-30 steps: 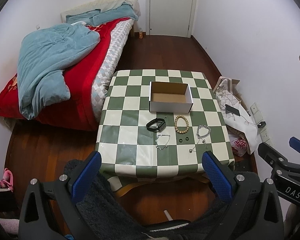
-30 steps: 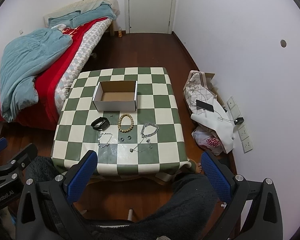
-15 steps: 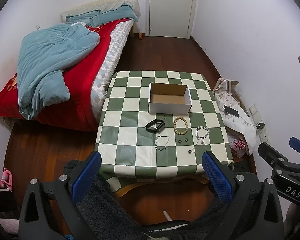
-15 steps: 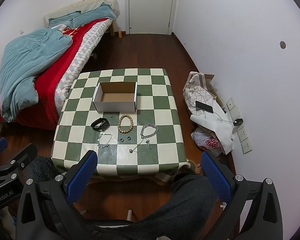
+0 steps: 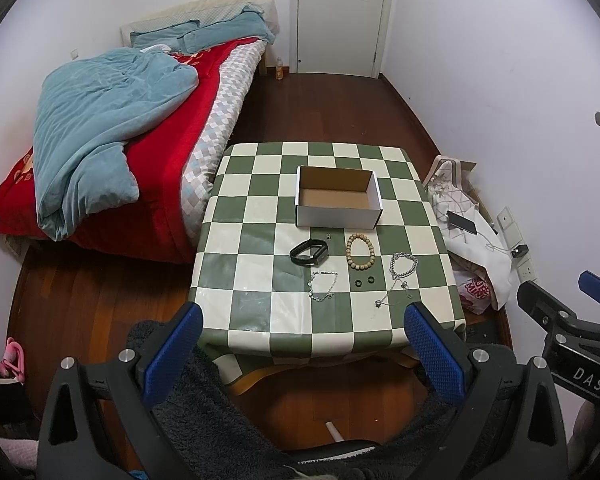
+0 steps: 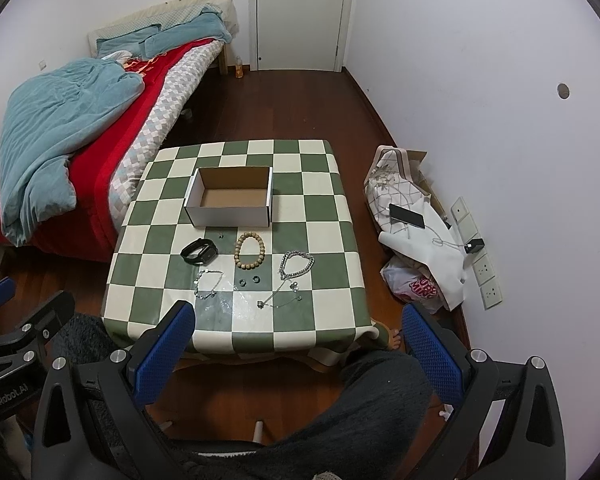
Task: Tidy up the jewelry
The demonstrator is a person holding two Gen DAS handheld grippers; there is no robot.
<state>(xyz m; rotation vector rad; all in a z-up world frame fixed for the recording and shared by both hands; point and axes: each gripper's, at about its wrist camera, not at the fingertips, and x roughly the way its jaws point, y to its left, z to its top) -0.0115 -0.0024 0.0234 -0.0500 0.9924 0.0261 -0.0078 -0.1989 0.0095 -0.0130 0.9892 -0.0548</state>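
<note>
An empty white cardboard box [image 5: 338,197] [image 6: 230,197] stands on the green-and-cream checked table [image 5: 260,304] [image 6: 320,240]. In front of it lie a black band [image 5: 309,252] [image 6: 199,251], a wooden bead bracelet [image 5: 360,250] [image 6: 251,251], a chunky silver chain bracelet [image 5: 403,265] [image 6: 296,264], a thin silver bracelet [image 5: 323,285] [image 6: 207,284], two small dark rings [image 5: 363,281] [image 6: 248,281] and a thin chain with pendant [image 5: 392,298] [image 6: 280,298]. My left gripper [image 5: 302,354] and right gripper [image 6: 298,354] hang open and empty, high above the table's near edge.
A bed with red cover and teal blanket [image 5: 100,136] stands left of the table. Bags, a phone [image 6: 406,216] and wall sockets lie along the right wall. A closed door [image 5: 340,16] is at the back. The person's dark-clothed legs [image 6: 360,420] are below.
Both grippers have drawn back and up a little, so the table looks slightly smaller. Nothing on the table has moved.
</note>
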